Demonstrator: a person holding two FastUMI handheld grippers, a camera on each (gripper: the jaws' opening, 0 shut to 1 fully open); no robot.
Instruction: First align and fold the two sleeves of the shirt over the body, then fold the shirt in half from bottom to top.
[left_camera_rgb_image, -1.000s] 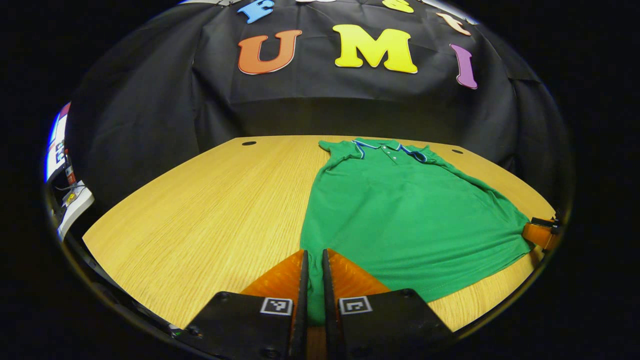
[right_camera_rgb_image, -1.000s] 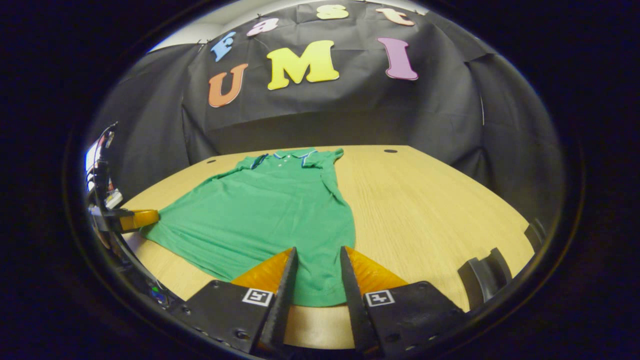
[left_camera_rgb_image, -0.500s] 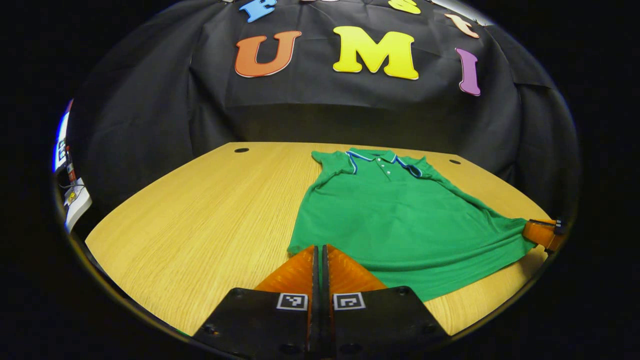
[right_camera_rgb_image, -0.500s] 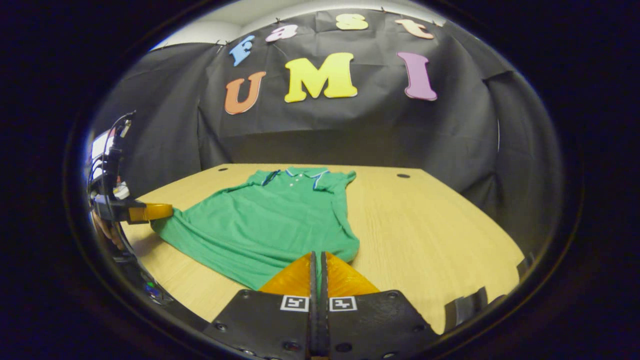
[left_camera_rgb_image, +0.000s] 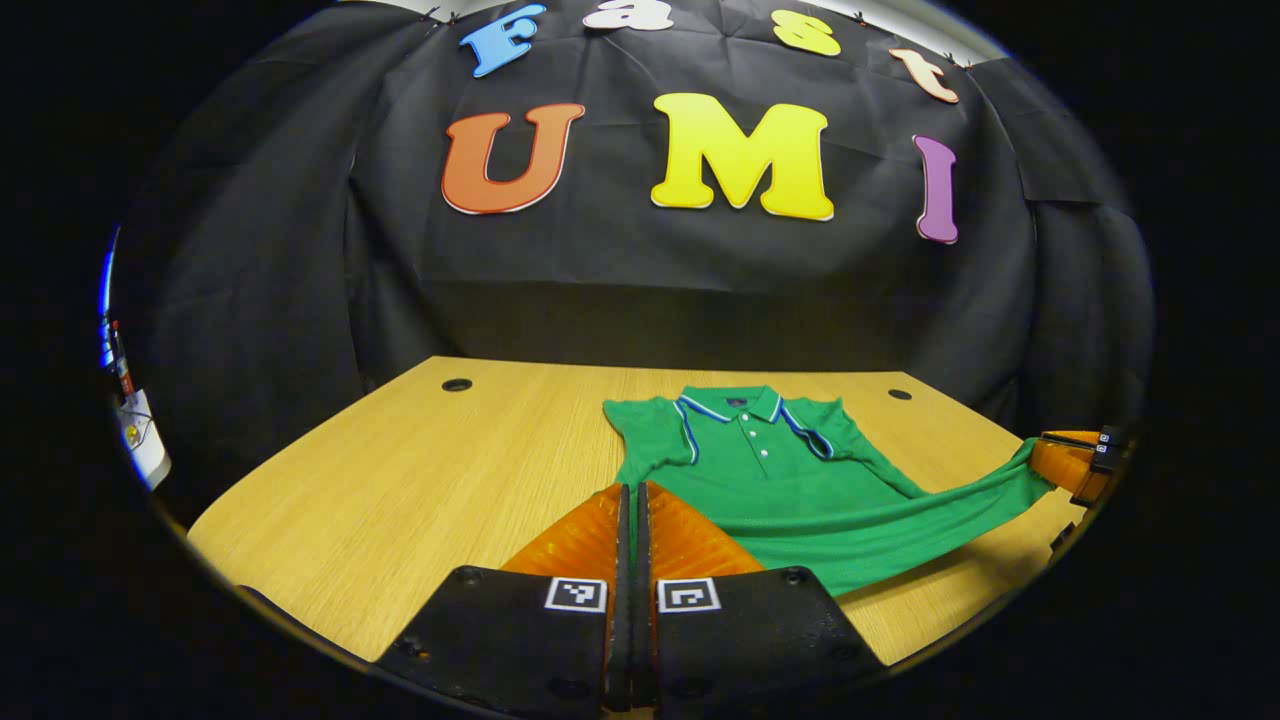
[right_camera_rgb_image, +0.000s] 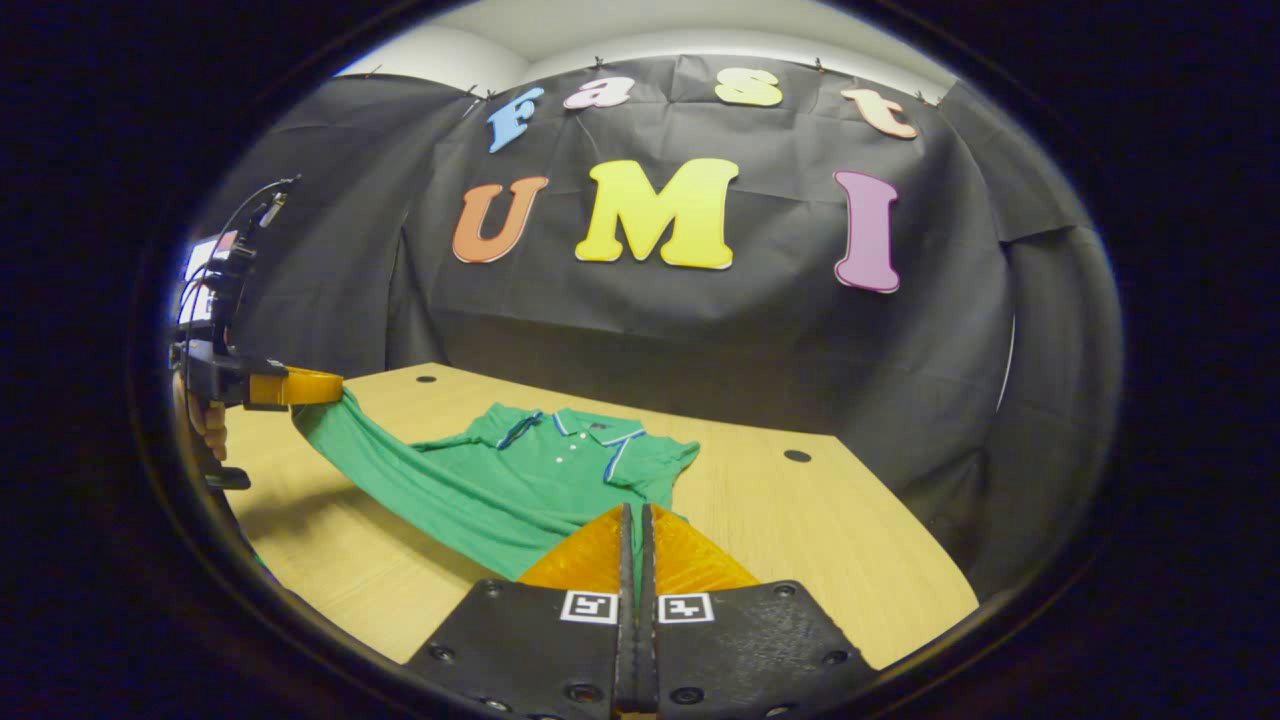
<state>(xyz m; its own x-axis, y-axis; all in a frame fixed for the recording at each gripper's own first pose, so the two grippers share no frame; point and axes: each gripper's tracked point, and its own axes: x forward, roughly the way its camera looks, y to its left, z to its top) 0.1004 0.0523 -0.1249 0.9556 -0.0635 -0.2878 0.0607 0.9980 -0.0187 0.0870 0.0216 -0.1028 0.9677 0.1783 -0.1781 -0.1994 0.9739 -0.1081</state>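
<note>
A green polo shirt (left_camera_rgb_image: 800, 490) lies on the wooden table (left_camera_rgb_image: 400, 480) with its blue-trimmed collar at the far side. My left gripper (left_camera_rgb_image: 632, 487) is shut on one bottom corner of the shirt and holds it off the table. At the right edge of the left gripper view, my right gripper (left_camera_rgb_image: 1040, 457) grips the other bottom corner, and the hem hangs stretched between the two. In the right gripper view, the right gripper (right_camera_rgb_image: 635, 507) is shut on the shirt (right_camera_rgb_image: 540, 470). The left gripper (right_camera_rgb_image: 335, 379) holds the hem raised at far left, with a hand (right_camera_rgb_image: 205, 420) behind it.
The table has small round holes near its far corners (left_camera_rgb_image: 457, 385) (left_camera_rgb_image: 900, 394) (right_camera_rgb_image: 797, 456). Black cloth walls close the booth behind and beside the table. Cables and equipment (right_camera_rgb_image: 235, 260) stand past the table's left edge. Bare wood (right_camera_rgb_image: 850, 540) lies right of the shirt.
Both grippers closed on the shirt's bottom corners, then rose and moved toward the collar. The hem has come off the table and the lower half of the shirt is lifted.
</note>
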